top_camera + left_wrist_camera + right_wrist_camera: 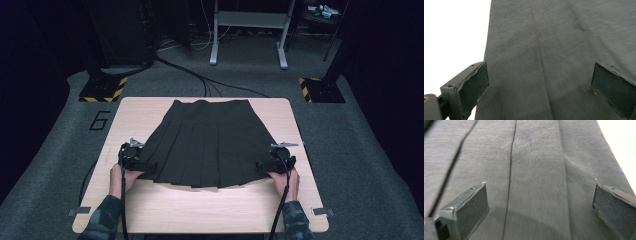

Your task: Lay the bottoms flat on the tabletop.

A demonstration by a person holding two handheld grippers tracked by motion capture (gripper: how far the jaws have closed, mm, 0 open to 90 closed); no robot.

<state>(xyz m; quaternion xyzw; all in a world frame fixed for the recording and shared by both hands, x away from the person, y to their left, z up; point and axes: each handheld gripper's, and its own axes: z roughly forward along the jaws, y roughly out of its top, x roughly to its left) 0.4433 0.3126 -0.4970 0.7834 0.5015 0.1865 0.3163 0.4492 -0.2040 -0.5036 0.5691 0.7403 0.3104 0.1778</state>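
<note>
Over the counter (150, 205), the black pleated skirt (207, 145) lies spread flat, waistband far, and both claws, left (148, 165) and right (261, 165), hover spread wide at its hem corners, so folding hasn't begun.

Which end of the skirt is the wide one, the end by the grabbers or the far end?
The near end of the black pleated skirt, the hem by both grippers, is wider; the far waistband end is narrower.
</note>
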